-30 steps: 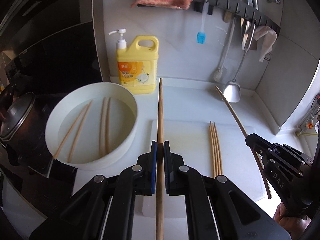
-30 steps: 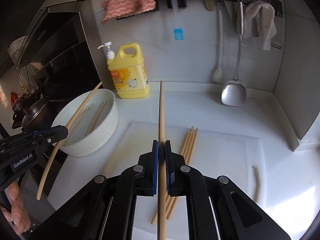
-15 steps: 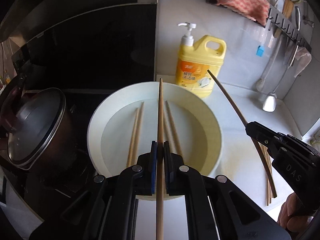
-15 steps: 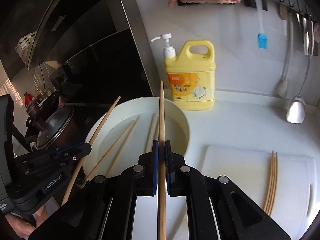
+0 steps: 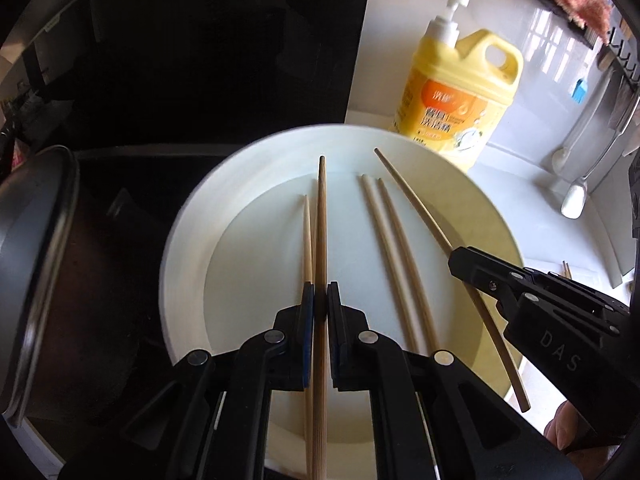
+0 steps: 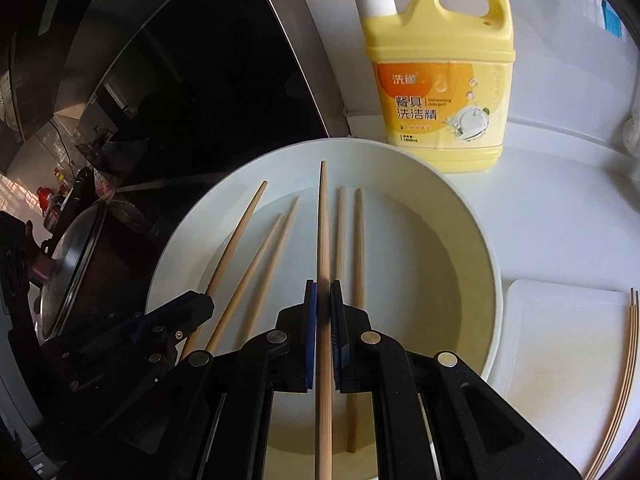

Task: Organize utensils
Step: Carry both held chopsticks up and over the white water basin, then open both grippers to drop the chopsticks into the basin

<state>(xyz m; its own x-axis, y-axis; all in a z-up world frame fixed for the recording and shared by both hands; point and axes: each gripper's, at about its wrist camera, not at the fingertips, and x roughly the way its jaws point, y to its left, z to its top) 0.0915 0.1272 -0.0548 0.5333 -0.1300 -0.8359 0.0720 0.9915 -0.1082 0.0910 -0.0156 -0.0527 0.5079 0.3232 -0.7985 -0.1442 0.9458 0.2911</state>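
Note:
My left gripper [image 5: 321, 296] is shut on a wooden chopstick [image 5: 321, 220] and holds it over the white bowl [image 5: 188, 232]. My right gripper [image 6: 323, 294] is shut on another chopstick [image 6: 323, 232] over the same bowl [image 6: 472, 216]. Each gripper shows in the other's view, the right one [image 5: 454, 258] at the bowl's right, the left one [image 6: 206, 302] at its left. Several loose chopsticks [image 5: 384, 224] lie in the bowl, also seen in the right wrist view [image 6: 358, 240].
A yellow detergent bottle [image 6: 440, 80] stands behind the bowl. A lidded dark pot [image 5: 36, 264] sits left of it on the black stove. A white cutting board [image 6: 560, 344] with a few chopsticks [image 6: 630, 344] lies to the right. Utensils [image 5: 576, 184] hang on the back wall.
Both grippers have swung left from the cutting board and come down closer over the bowl, each still holding its chopstick.

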